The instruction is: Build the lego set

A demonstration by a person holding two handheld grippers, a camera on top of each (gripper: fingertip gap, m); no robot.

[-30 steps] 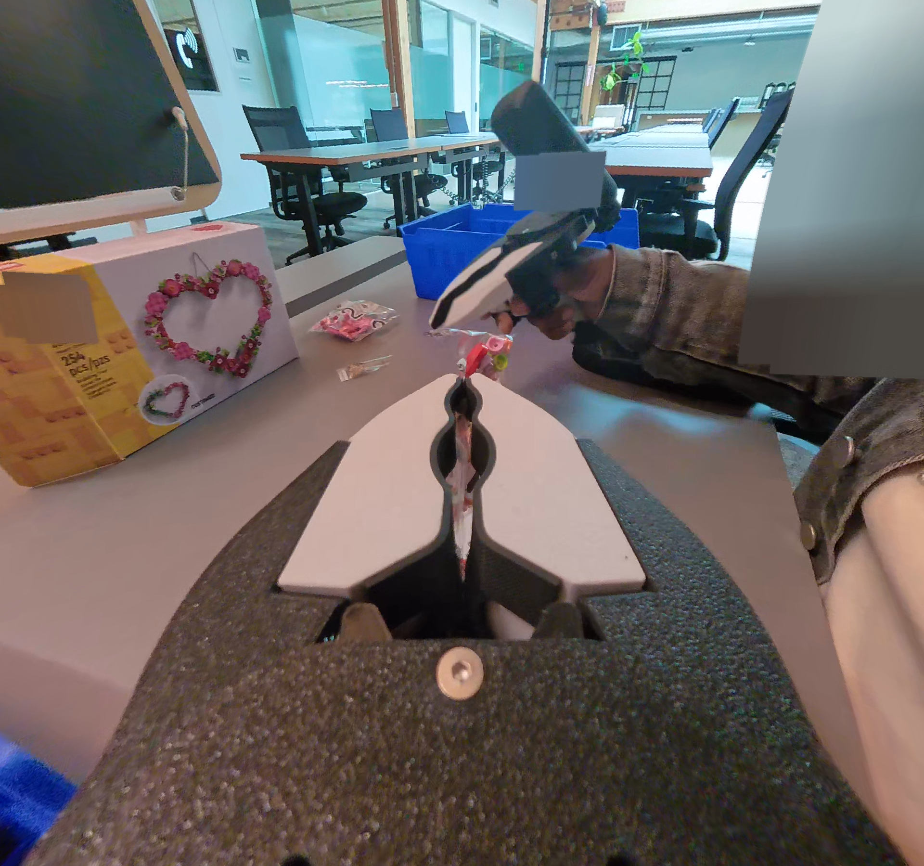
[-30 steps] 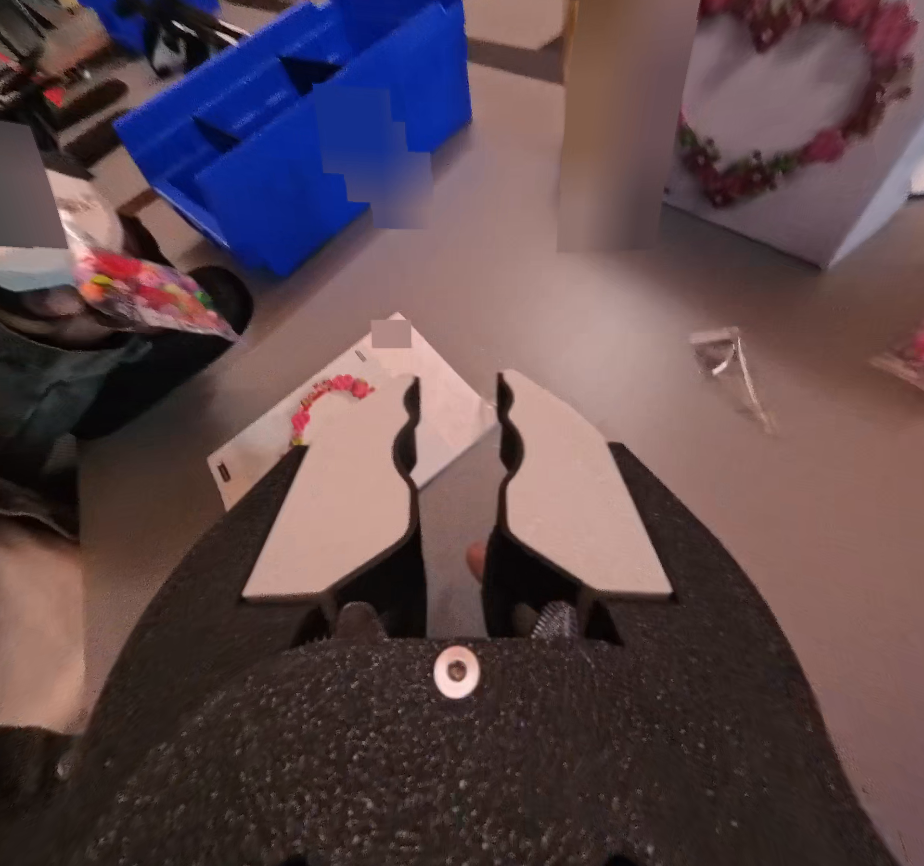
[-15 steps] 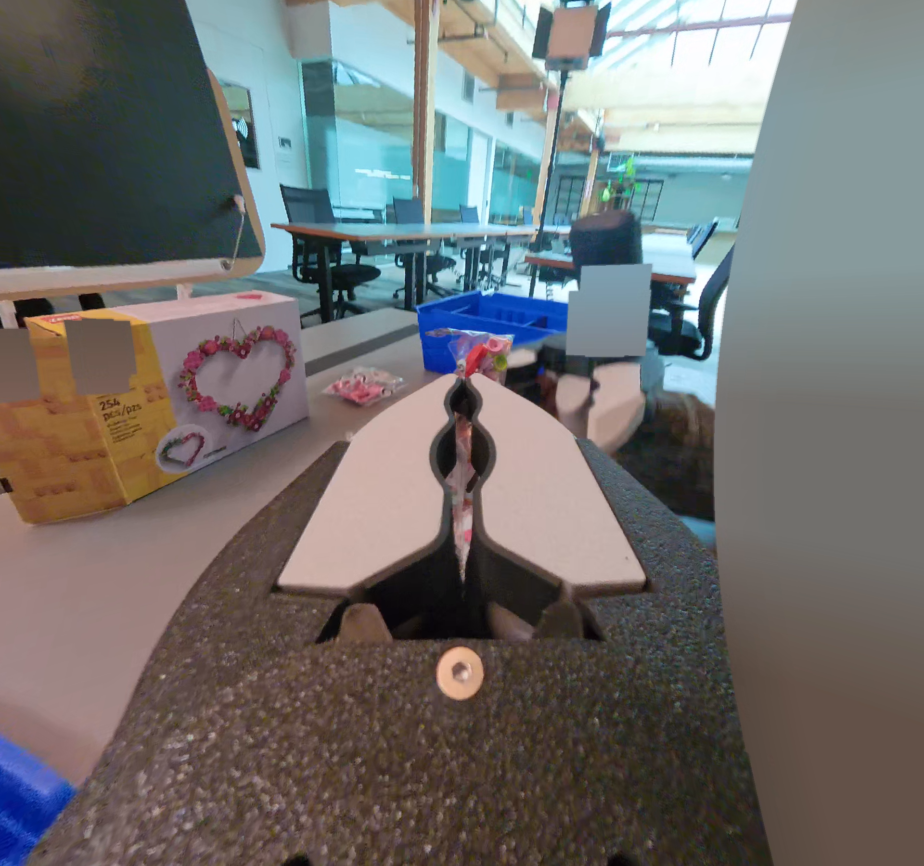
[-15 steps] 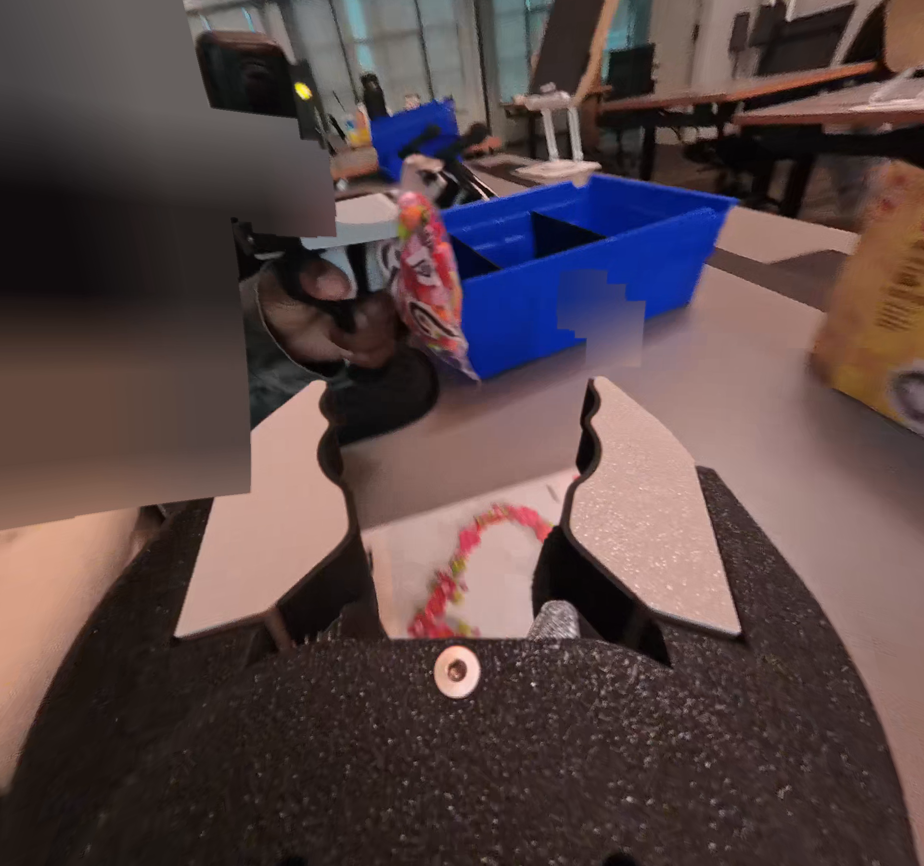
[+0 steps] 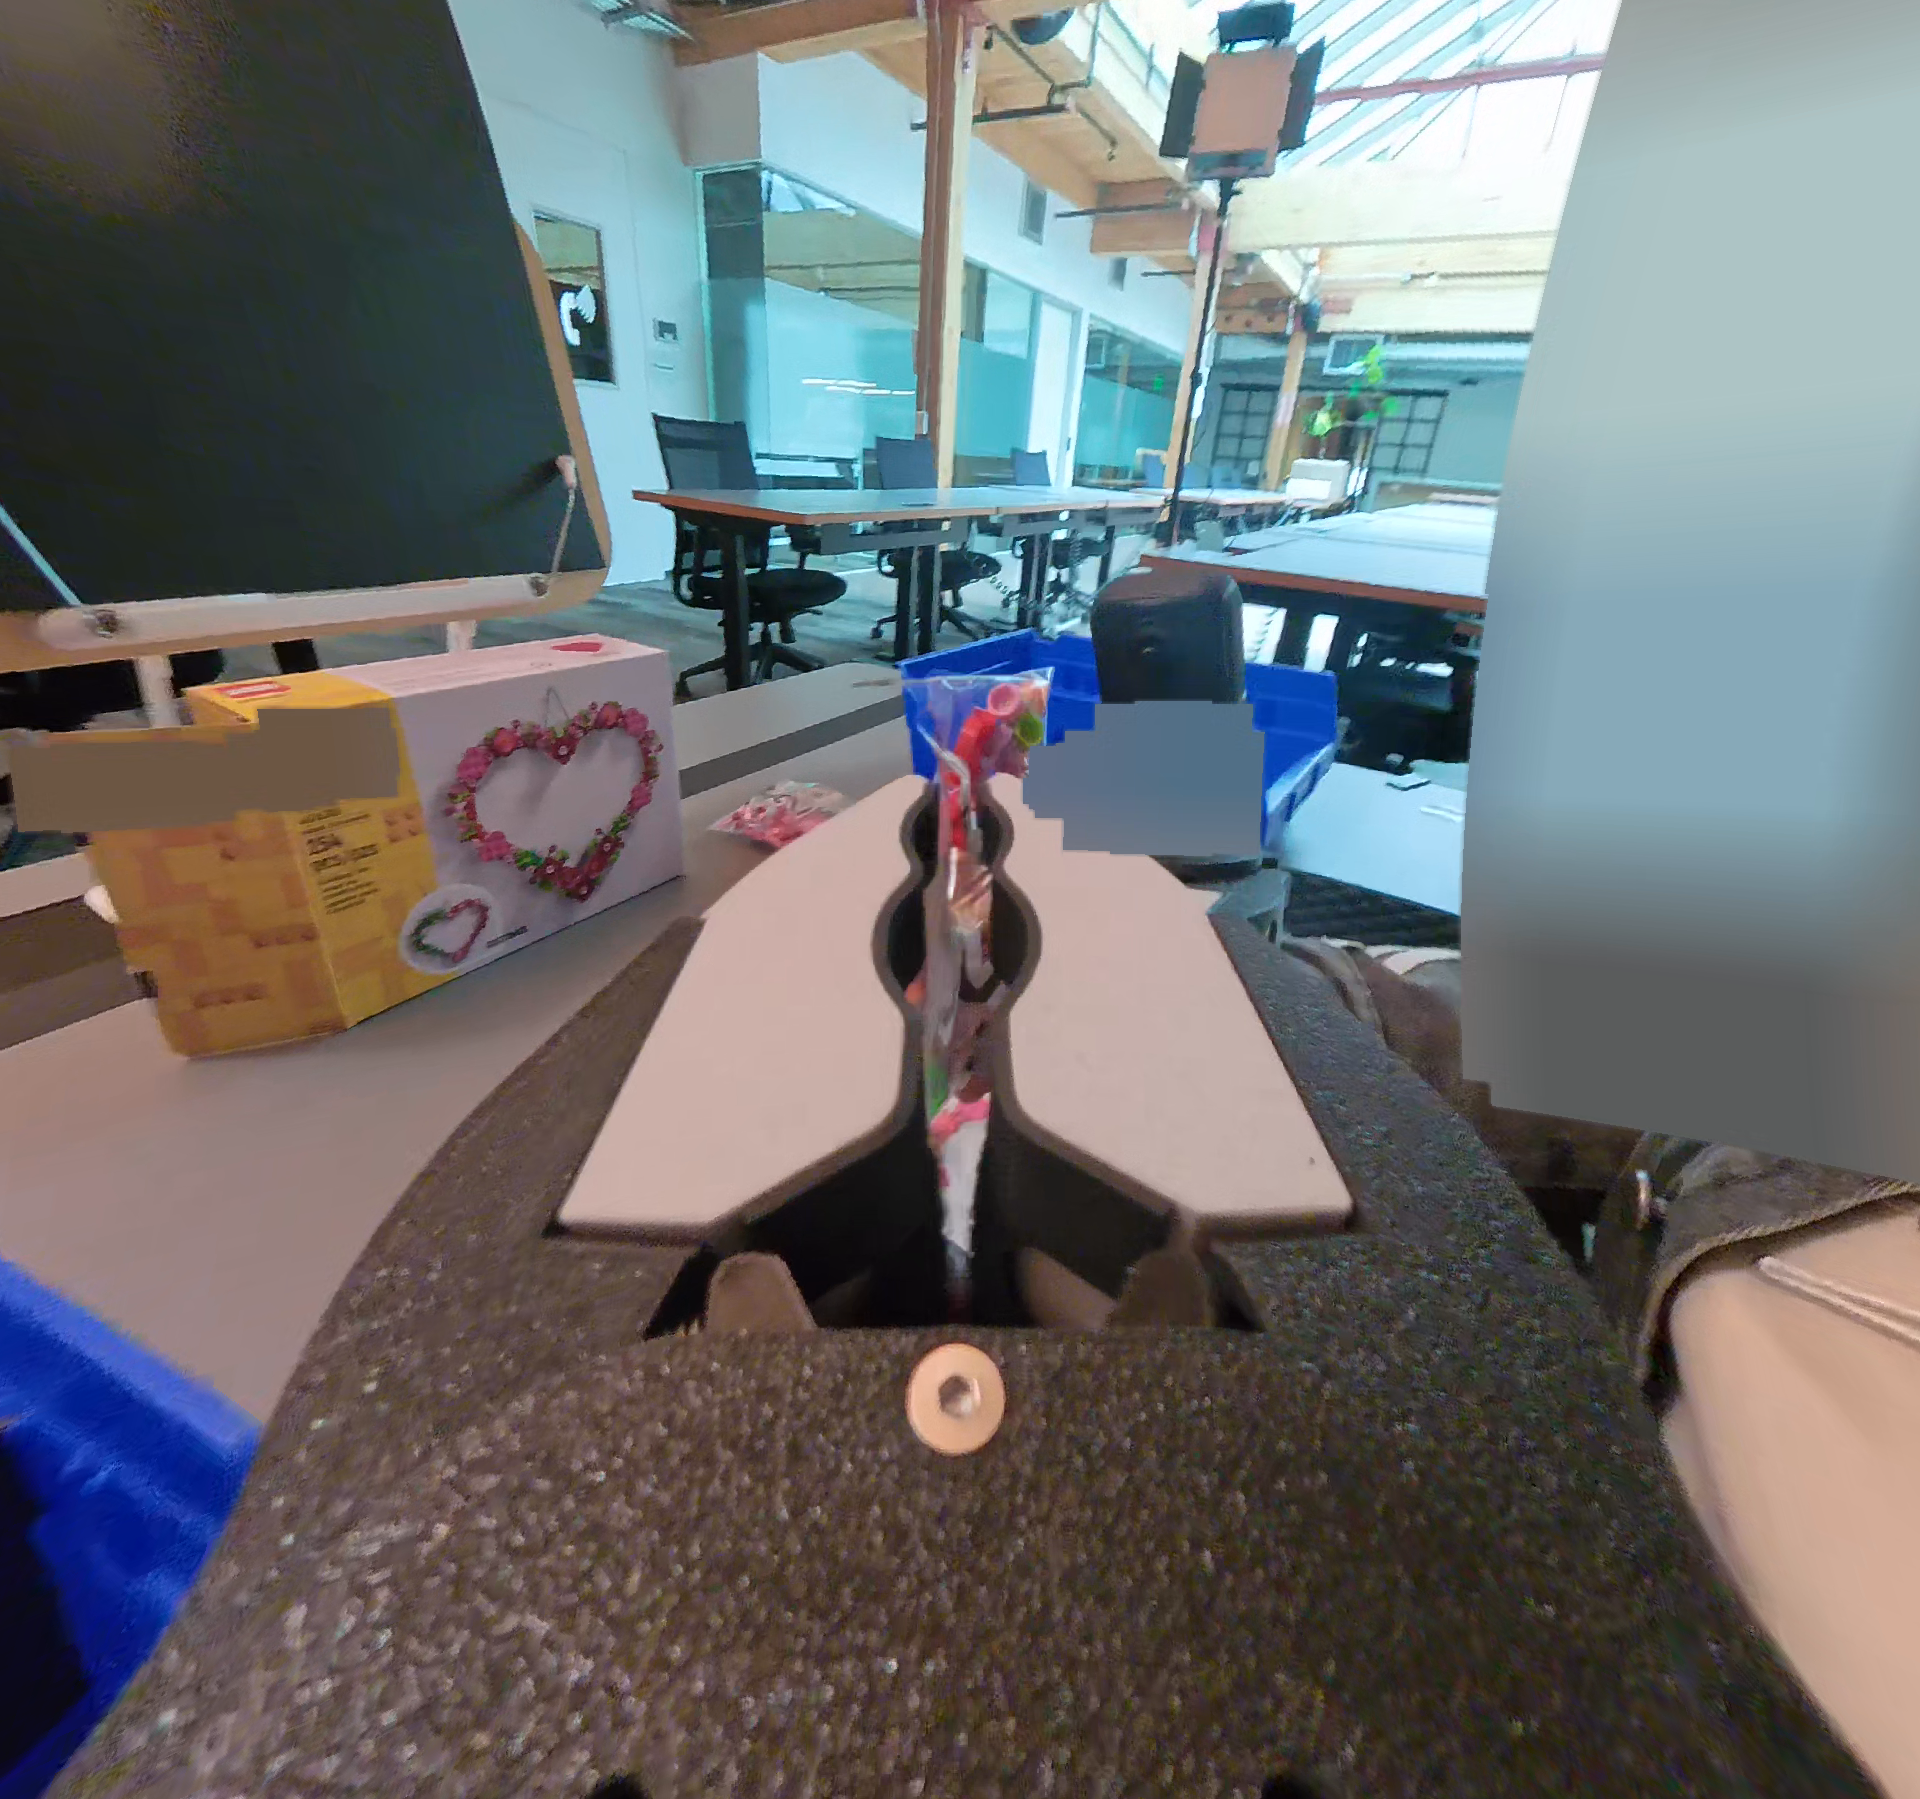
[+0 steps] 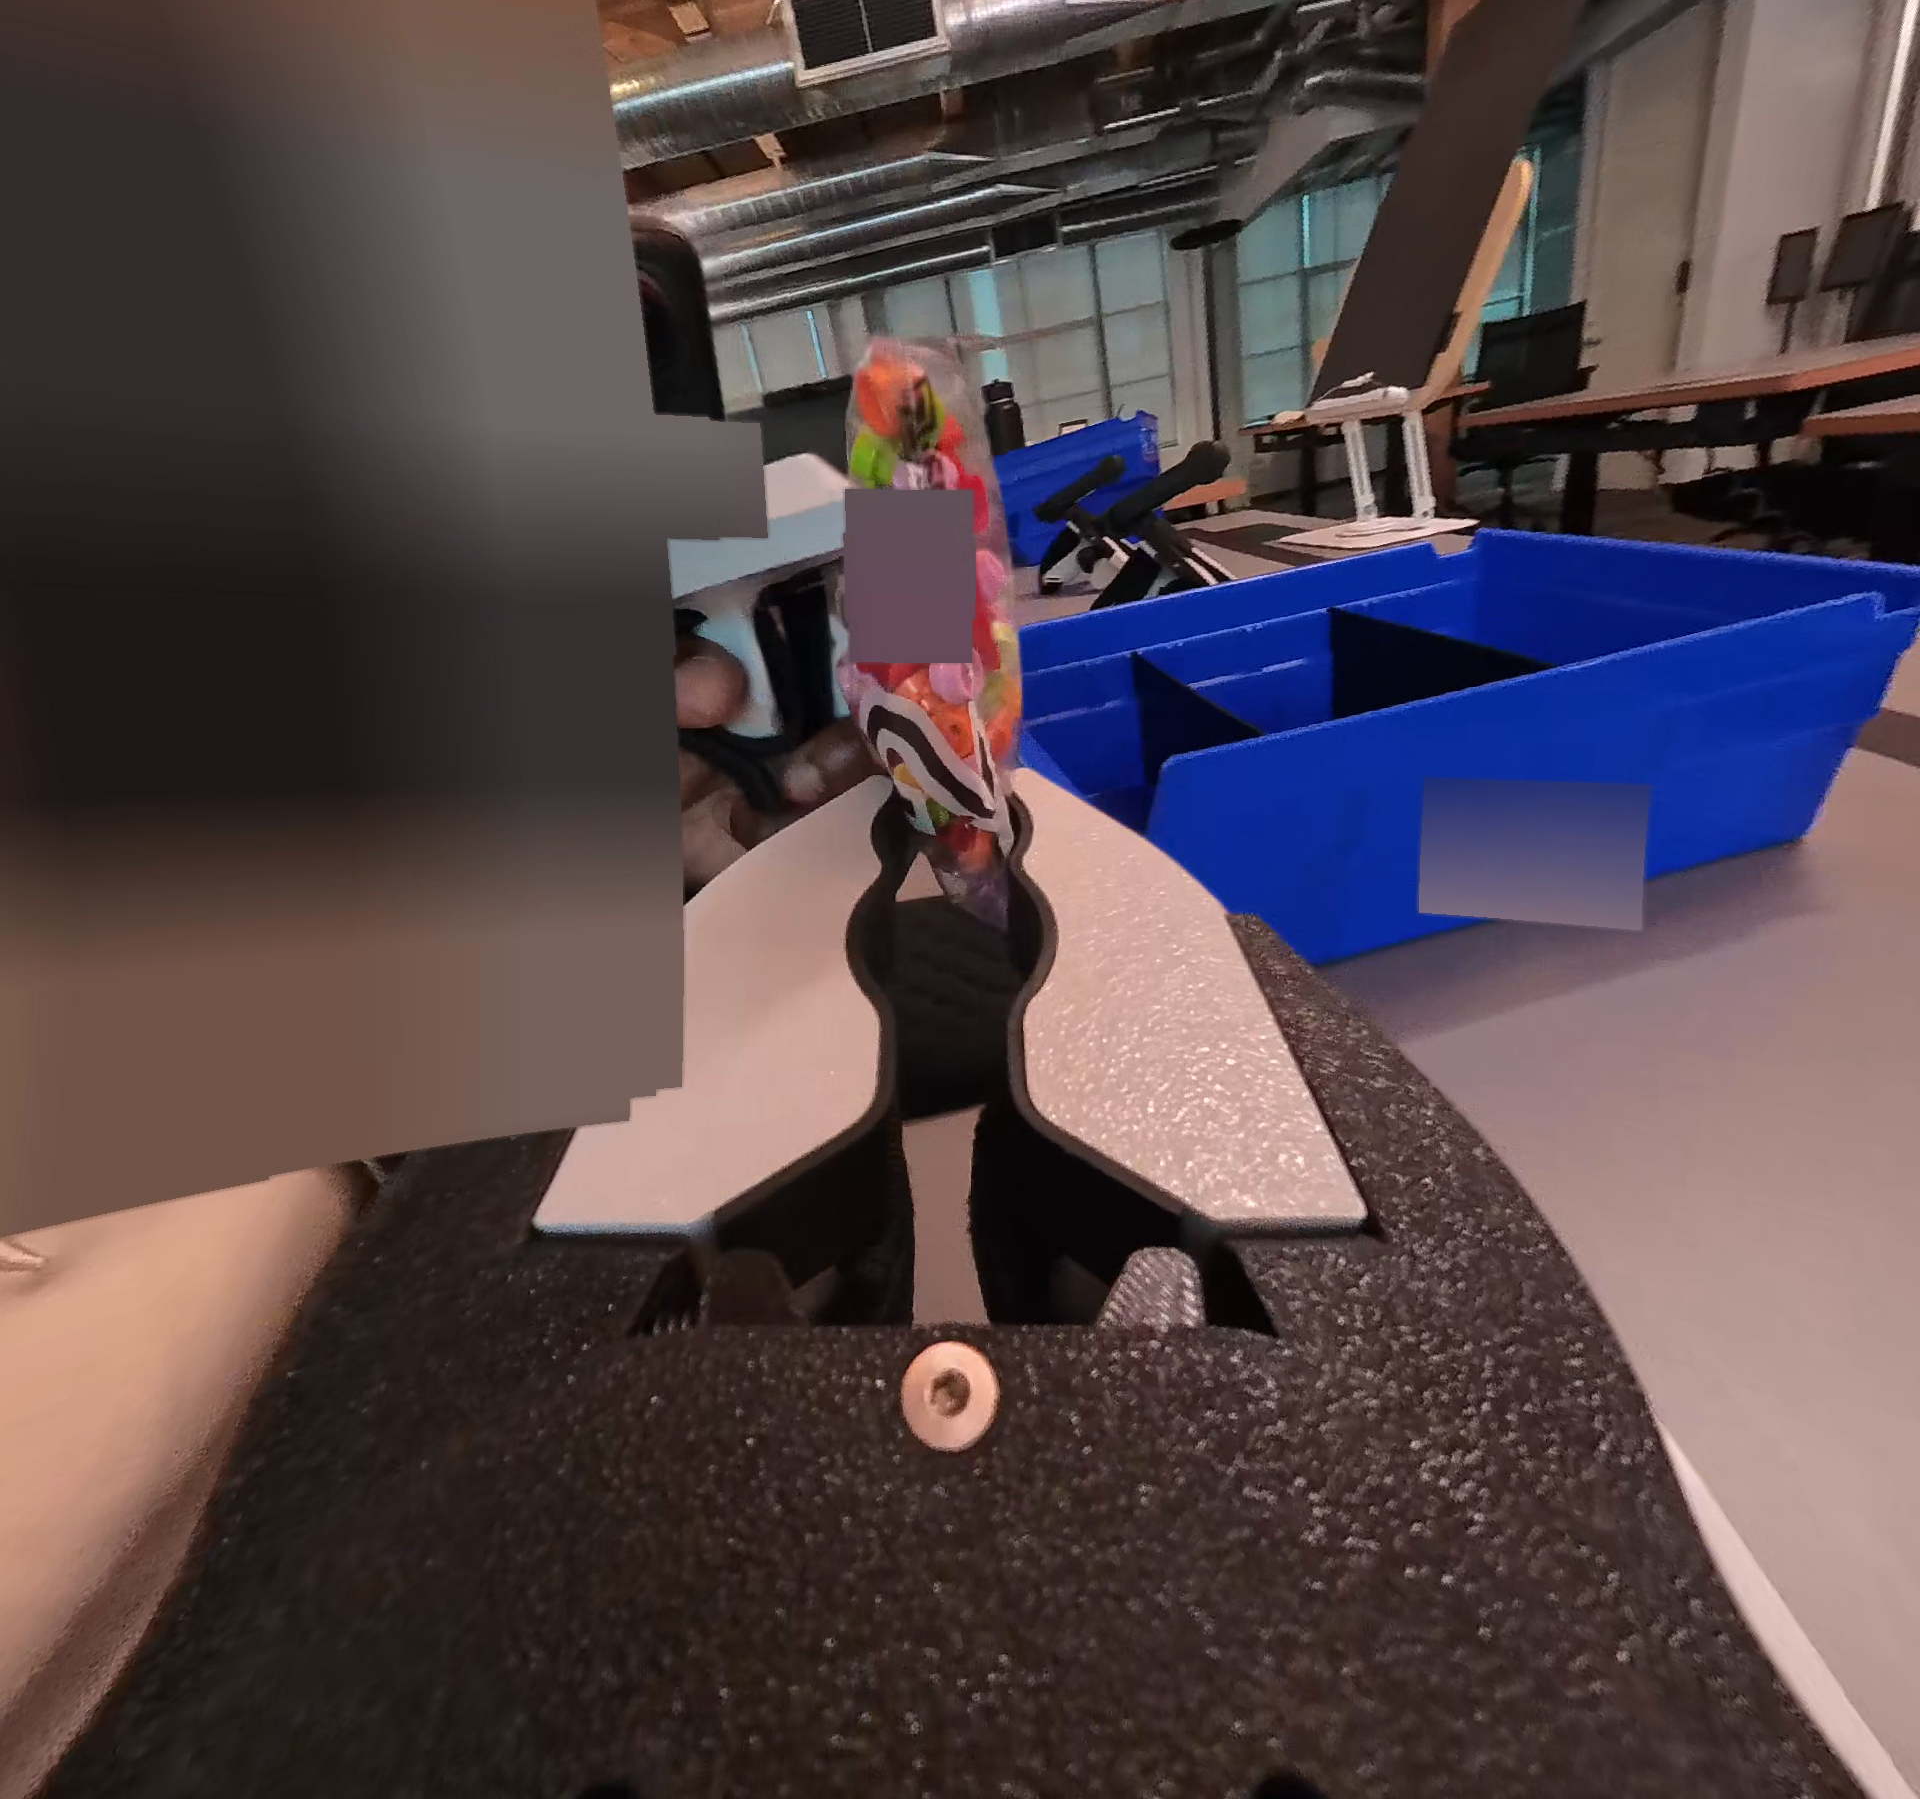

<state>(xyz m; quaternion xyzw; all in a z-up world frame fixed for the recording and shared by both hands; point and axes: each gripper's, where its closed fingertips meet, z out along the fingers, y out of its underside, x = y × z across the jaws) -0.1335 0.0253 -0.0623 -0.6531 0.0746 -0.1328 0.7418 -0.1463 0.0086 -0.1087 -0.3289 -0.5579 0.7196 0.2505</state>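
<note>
My left gripper [image 5: 951,799] is shut on a clear bag of small coloured lego pieces [image 5: 987,721], held upright above the grey table [image 5: 260,1157]. In the right wrist view the bag [image 6: 935,710] stands tall, with the left gripper's white fingers [image 6: 774,544] at its left side. My right gripper [image 6: 956,804] has narrowed its jaws onto the bag's lower corner, and the tips touch it on both sides. The right gripper's black body [image 5: 1164,627] shows beyond the bag, partly behind a blur patch.
The lego box with a flower heart picture [image 5: 416,835] stands left on the table. A second bag of pink pieces [image 5: 779,809] lies beyond my fingers. A divided blue bin [image 6: 1455,700] sits right of the bag. Another blue bin edge [image 5: 62,1437] is at lower left.
My right gripper has swung up from the booklet on the table to the bag and narrowed its jaws onto it. My left gripper has raised and tilted up with the bag.
</note>
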